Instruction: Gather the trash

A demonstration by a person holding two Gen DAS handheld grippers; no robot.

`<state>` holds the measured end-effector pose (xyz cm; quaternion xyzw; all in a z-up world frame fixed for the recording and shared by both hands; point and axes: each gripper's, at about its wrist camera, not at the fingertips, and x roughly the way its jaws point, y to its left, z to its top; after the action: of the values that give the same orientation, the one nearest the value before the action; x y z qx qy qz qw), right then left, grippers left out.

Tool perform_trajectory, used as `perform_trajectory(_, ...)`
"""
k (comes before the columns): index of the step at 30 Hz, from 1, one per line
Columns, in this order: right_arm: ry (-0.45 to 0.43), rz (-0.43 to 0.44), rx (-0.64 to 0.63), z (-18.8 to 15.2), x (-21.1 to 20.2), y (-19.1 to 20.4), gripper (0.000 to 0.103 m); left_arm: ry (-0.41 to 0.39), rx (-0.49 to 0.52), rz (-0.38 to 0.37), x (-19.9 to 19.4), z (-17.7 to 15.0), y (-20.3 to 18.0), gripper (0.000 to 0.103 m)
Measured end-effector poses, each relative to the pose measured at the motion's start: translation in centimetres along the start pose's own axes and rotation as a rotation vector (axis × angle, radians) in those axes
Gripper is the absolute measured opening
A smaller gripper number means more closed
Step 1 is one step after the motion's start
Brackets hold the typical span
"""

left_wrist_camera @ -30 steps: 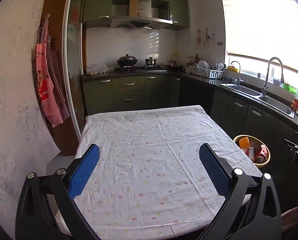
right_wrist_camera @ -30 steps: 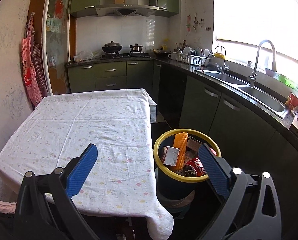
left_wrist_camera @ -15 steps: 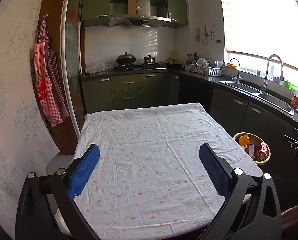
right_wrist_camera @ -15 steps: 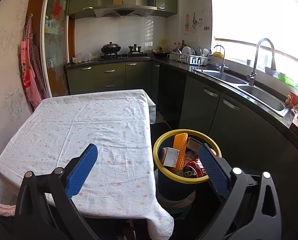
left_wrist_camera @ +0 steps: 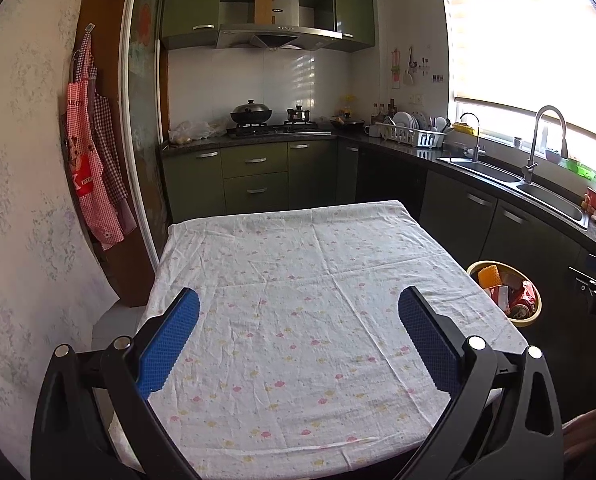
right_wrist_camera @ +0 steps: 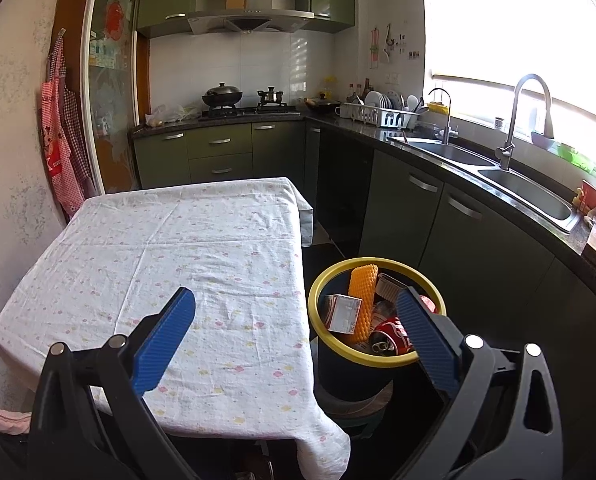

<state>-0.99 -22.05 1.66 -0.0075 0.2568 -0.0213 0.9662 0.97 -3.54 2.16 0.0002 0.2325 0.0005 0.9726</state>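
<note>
A dark bin with a yellow rim (right_wrist_camera: 330, 276) stands on the floor right of the table. It holds an orange foam net (right_wrist_camera: 363, 300), a small carton (right_wrist_camera: 343, 313), a red can (right_wrist_camera: 392, 334) and other scraps. The bin also shows in the left wrist view (left_wrist_camera: 536, 300). My right gripper (right_wrist_camera: 296, 300) is open and empty, held above the table's right edge and the bin. My left gripper (left_wrist_camera: 298, 300) is open and empty, held above the near part of the table (left_wrist_camera: 298, 248), which bears only a white flowered cloth.
Dark counters with green cabinets (right_wrist_camera: 450, 216) run along the back and right, with a sink (right_wrist_camera: 526, 192), a dish rack (right_wrist_camera: 382, 116) and a stove with a wok (right_wrist_camera: 222, 96). Aprons (left_wrist_camera: 94, 168) hang on the left wall. A narrow floor gap separates table and cabinets.
Both grippers have risen and drawn back a little, so the table and the bin sit slightly lower and farther in view. Both stay open and empty.
</note>
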Motion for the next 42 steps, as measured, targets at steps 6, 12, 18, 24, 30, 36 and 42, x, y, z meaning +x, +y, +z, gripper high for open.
perform_trajectory(6,0.001,0.004,0.002,-0.01,0.05,0.01,0.096,0.009,-0.001,-0.003,0.13,-0.08,-0.08,0.098)
perform_trajectory(12,0.003,0.004,0.003,-0.13,0.12,0.1,0.096,0.014,0.002,-0.004,0.33,-0.18,-0.13,0.098)
perform_trajectory(18,0.004,0.006,0.006,-0.3,0.26,0.25,0.096,0.016,-0.003,-0.007,0.42,-0.15,-0.05,0.098)
perform_trajectory(24,0.005,0.006,0.007,-0.31,0.31,0.27,0.096,0.019,0.0,-0.007,0.49,-0.17,-0.11,0.098)
perform_trajectory(30,0.006,0.006,0.007,-0.34,0.32,0.33,0.096,0.021,0.0,-0.009,0.55,-0.2,-0.15,0.098)
perform_trajectory(36,0.007,0.007,0.009,-0.34,0.38,0.31,0.096,0.027,0.003,-0.013,0.64,-0.36,-0.38,0.098)
perform_trajectory(42,0.008,0.007,0.01,-0.32,0.38,0.3,0.096,0.028,0.003,-0.014,0.65,-0.43,-0.46,0.098)
